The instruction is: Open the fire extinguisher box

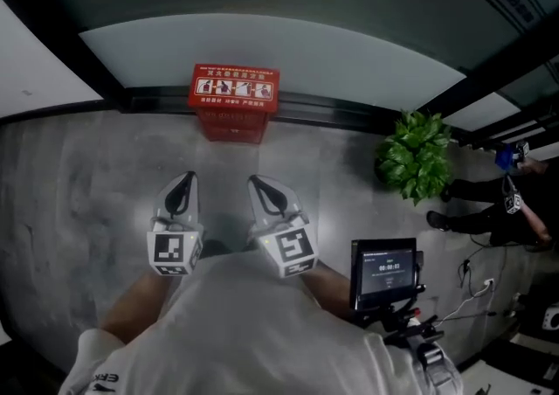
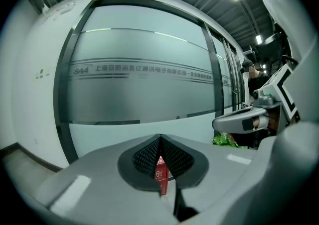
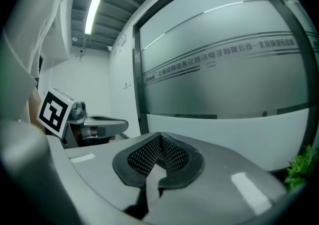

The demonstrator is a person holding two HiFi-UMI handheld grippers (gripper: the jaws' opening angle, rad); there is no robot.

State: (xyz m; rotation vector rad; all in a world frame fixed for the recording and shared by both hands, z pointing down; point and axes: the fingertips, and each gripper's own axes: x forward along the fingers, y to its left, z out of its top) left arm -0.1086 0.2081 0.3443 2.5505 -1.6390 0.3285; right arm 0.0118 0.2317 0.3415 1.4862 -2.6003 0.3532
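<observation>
Two grippers were held out in front of the person, side by side. The left gripper (image 1: pixel 187 178) had its jaws squeezed together with nothing in them. The right gripper (image 1: pixel 254 181) was the same, closed tight and empty. Both pointed ahead and a little down.

The red fire extinguisher box (image 1: pixel 233 100) sat on the gray floor (image 1: pixel 87 175), right up against the bottom of the big glass wall (image 1: pixel 262 48). It was straight ahead of the grippers but well apart from them. It looked shut, with white pictures on its top. A green plant (image 1: pixel 417 155) stood off to the right.

I think the job had hardly begun, and this was the step of getting to the box. Next, the person would need to go closer and bend down so a gripper could reach the lid or door. The jaws would have to spread apart first to grab an edge or a handle. Where that handle was, I could not tell from here.
</observation>
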